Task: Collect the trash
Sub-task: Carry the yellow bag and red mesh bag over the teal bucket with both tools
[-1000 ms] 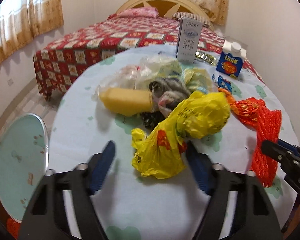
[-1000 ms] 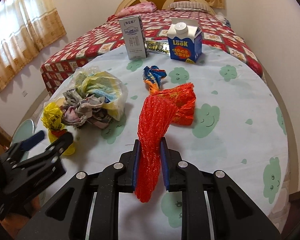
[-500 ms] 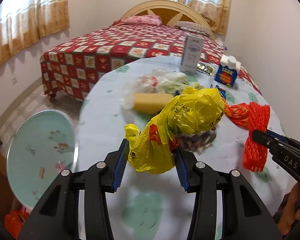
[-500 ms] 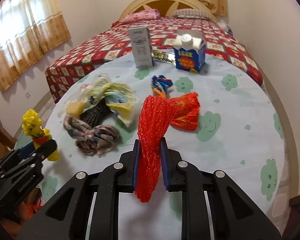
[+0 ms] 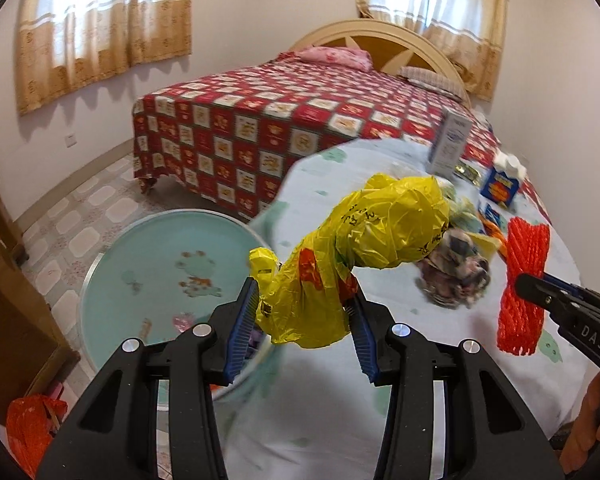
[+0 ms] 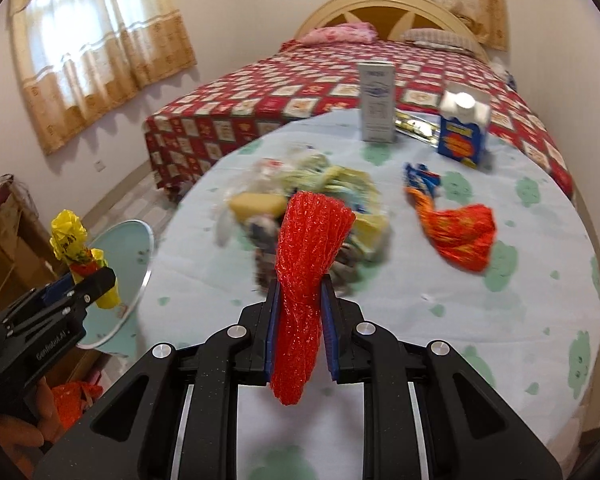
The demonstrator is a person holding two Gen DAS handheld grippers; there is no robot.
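My left gripper is shut on a crumpled yellow plastic bag, held in the air over the left edge of the round table. The same bag and left gripper show at the left of the right wrist view. My right gripper is shut on a bundled red mesh net, which hangs above the table. In the left wrist view that net and the right gripper sit at the right edge.
On the table lie a heap of plastic and cloth scraps, an orange-red bag, a blue wrapper, a white carton and a blue carton. A round teal stool stands left of the table, an orange bag on the floor.
The left jaws closed on the yellow bag and lifted it off the table toward the left edge. The right gripper rose and shifted left with the red net.
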